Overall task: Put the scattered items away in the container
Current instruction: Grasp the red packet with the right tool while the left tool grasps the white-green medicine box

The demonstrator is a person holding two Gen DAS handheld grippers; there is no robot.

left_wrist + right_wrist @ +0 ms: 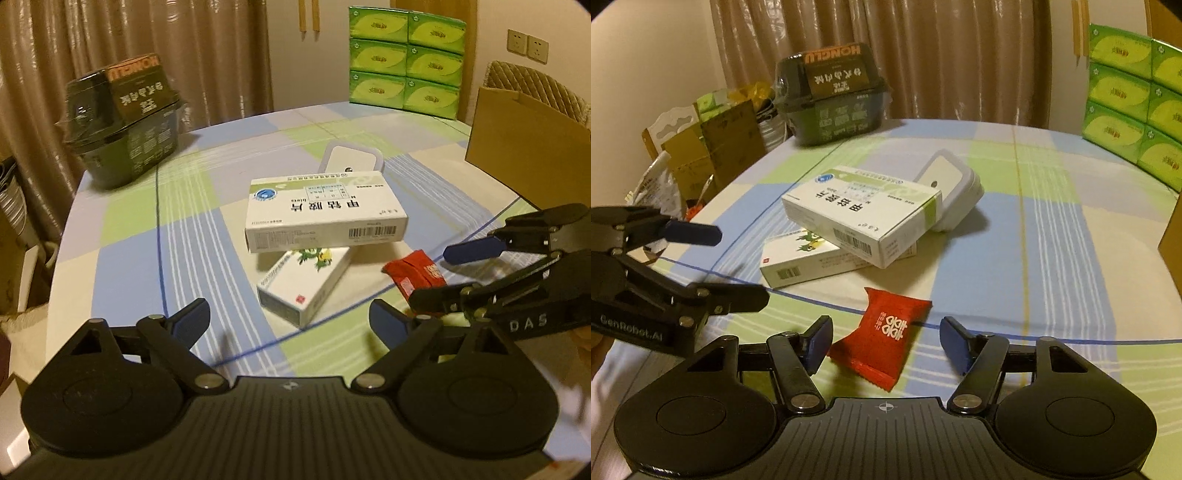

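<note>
Red sachet (882,338) lies on the counter (1052,236) between the open right claw's (884,349) fingers, ungripped. Both white boxes (327,210) sit stacked mid-counter; the cardboard container (517,147) stands well apart. Left claw (288,321) open, empty. Nothing seems tidied yet.

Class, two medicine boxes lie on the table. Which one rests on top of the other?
The larger white box with the green stripe and barcode lies on top, crossing the smaller box with the flower picture, which lies flat on the tablecloth.

"HONGLU" runs upside down across the dark food tub (833,94); "GenRobot.AI" marks the left gripper (740,267), "DAS" the right gripper (437,275).
</note>
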